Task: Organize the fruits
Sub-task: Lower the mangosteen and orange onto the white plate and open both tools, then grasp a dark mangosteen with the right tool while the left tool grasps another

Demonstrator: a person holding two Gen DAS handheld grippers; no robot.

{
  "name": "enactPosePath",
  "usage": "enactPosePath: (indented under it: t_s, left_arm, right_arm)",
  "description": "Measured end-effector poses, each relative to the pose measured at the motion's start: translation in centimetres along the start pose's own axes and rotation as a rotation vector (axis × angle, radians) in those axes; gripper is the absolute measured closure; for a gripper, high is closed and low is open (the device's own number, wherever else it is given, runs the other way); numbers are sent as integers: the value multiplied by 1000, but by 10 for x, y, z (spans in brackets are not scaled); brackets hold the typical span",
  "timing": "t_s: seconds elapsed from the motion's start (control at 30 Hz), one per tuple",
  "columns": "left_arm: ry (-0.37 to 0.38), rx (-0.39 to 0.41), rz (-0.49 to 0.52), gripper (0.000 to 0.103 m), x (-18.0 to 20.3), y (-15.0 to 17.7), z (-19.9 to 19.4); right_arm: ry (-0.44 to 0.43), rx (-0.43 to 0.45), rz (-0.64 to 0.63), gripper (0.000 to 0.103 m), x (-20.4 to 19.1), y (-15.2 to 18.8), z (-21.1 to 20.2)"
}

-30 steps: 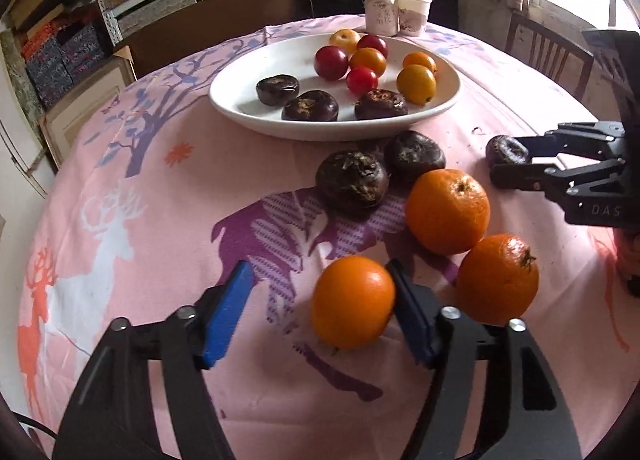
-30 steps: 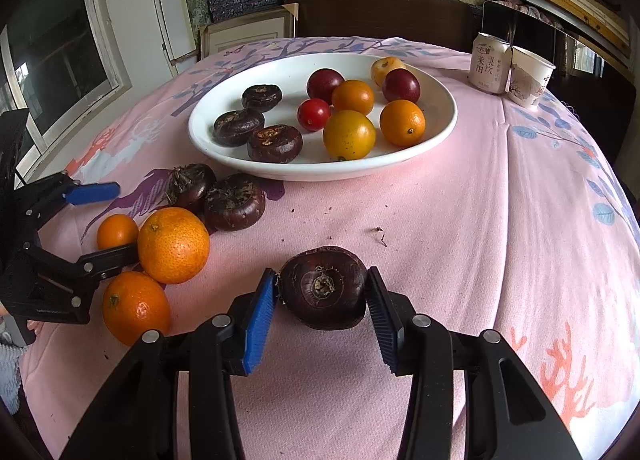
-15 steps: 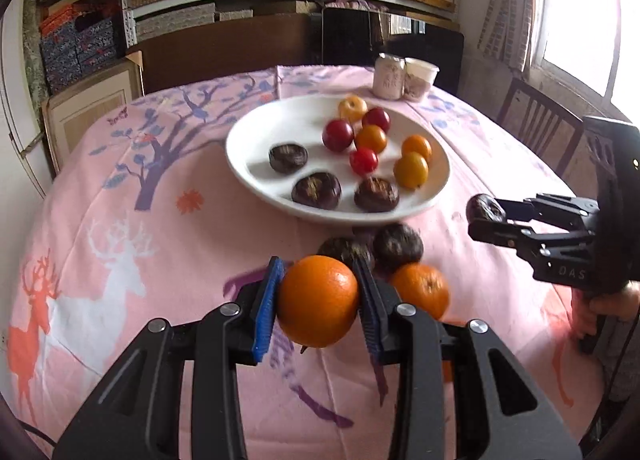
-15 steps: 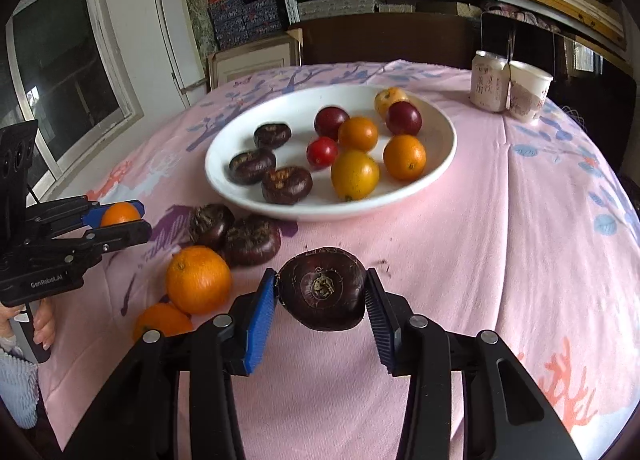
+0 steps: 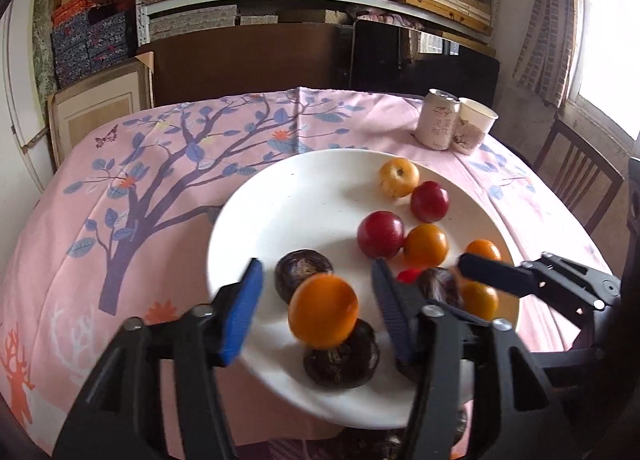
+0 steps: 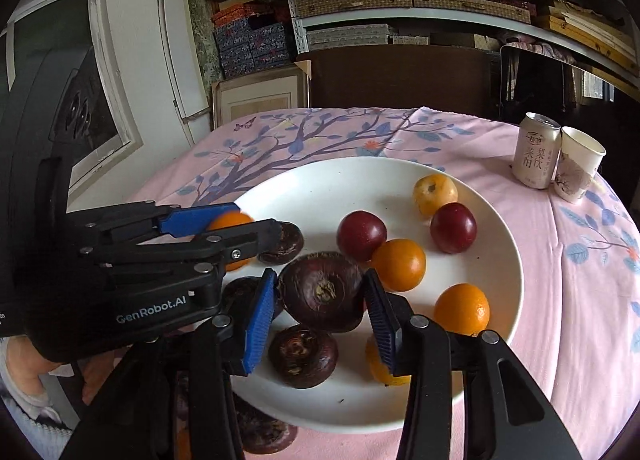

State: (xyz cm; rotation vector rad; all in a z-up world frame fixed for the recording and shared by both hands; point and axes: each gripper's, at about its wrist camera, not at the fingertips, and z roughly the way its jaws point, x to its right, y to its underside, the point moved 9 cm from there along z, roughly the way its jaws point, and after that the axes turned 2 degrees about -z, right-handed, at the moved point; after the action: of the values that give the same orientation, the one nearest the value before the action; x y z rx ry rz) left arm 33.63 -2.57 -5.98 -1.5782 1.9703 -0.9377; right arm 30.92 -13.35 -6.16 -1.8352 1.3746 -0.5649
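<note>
Two grippers are now hanging over the white plate (image 5: 256,220), having carried their fruit in from the worktop (image 5: 160,180). On the left, the left gripper (image 5: 318,302) is standing with its jaws apart, and the orange (image 5: 323,312) it was clamping a moment ago is sitting loose between them, blurred, seemingly dropping onto the dark fruit beneath. To the right, the right gripper (image 6: 320,300) is still clamping its dark chestnut (image 6: 322,291) just above the plate, so one release is apparently remaining.
</note>
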Motion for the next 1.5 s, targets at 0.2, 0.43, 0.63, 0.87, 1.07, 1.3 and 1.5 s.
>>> enactPosePath:
  t_s: [0.2,0.43,0.63,0.87,1.07,1.3,1.5]
  left_arm:
    - [19,71,-155,5,-37,-2,-32]
    - [-81,11,-180,5,-62,47,-43]
    - [-54,5,-180,5,-57,74,-61]
    - [-45,-43,-26,5,-20,91,-56]
    - [-47,-97,65,5,0,96,-41]
    - [-23,-139,2,4,-21,96,-32]
    - [-150,-135,-122,4,-70,101,-42]
  right_arm:
    - [3,126,48,28,12,-9,-40]
    - [32,69,171,20,36,33,-56]
    - [84,86,253,8,54,58,-79]
    - [94,63,326,6,70,65,-75]
    - [98,54,312,6,66,65,-74]
    - [100,43,315,6,68,67,-72]
    - [96,43,318,5,68,67,-72]
